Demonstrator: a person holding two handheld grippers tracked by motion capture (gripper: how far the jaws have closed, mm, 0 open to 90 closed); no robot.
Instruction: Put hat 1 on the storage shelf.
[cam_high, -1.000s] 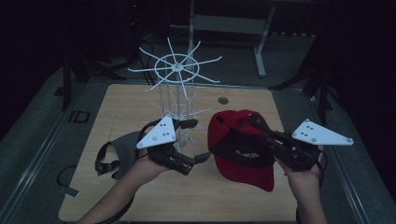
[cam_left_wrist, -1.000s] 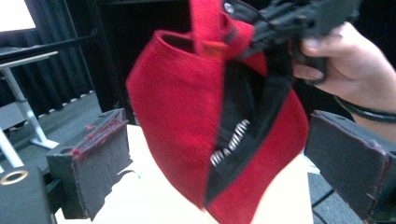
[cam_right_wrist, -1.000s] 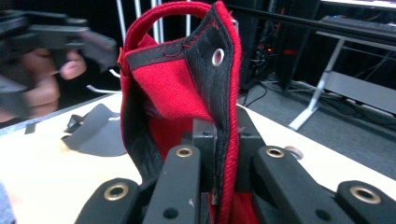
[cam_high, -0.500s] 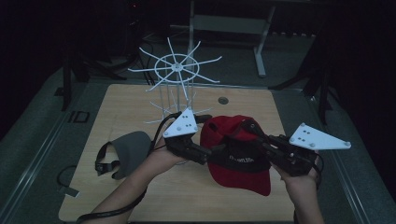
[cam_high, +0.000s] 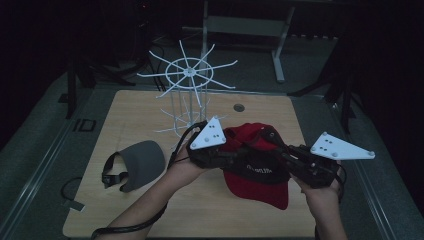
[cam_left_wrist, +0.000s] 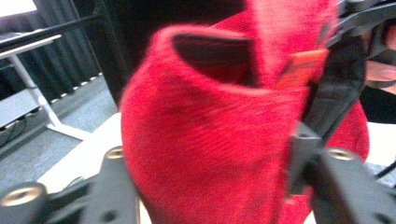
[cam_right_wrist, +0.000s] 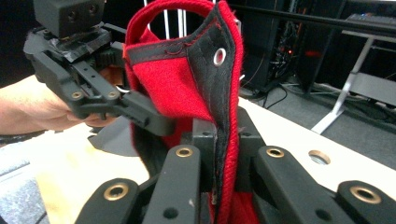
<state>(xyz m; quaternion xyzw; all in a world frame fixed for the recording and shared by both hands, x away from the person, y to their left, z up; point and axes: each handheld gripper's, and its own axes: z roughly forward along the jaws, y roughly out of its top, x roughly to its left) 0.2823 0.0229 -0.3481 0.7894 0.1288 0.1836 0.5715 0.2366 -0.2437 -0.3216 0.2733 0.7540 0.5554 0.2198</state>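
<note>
The red fabric baseball cap (cam_high: 257, 162) is clamped at its rim by the right gripper (cam_right_wrist: 219, 158). The left gripper (cam_left_wrist: 210, 196), whose jaws have just been closing, is pressed around the crown; if fabric slips, the cap may be dropped before the white wire rack (cam_high: 187, 95) is reached.

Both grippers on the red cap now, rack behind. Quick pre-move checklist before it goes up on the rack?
1. Right gripper clamped on the red cap: ok, jaws pinch the rear edge by the eyelet.
2. Left gripper grip: cannot tell; its jaws have just been closing with the cap's crown between them, but firm pad contact is unclear.
3. Cap lifted off the table: cannot tell from the high view.
4. White wire rack upright with free prongs: ok.
5. Grey visor out of the path: ok, lying apart to the left.
</note>
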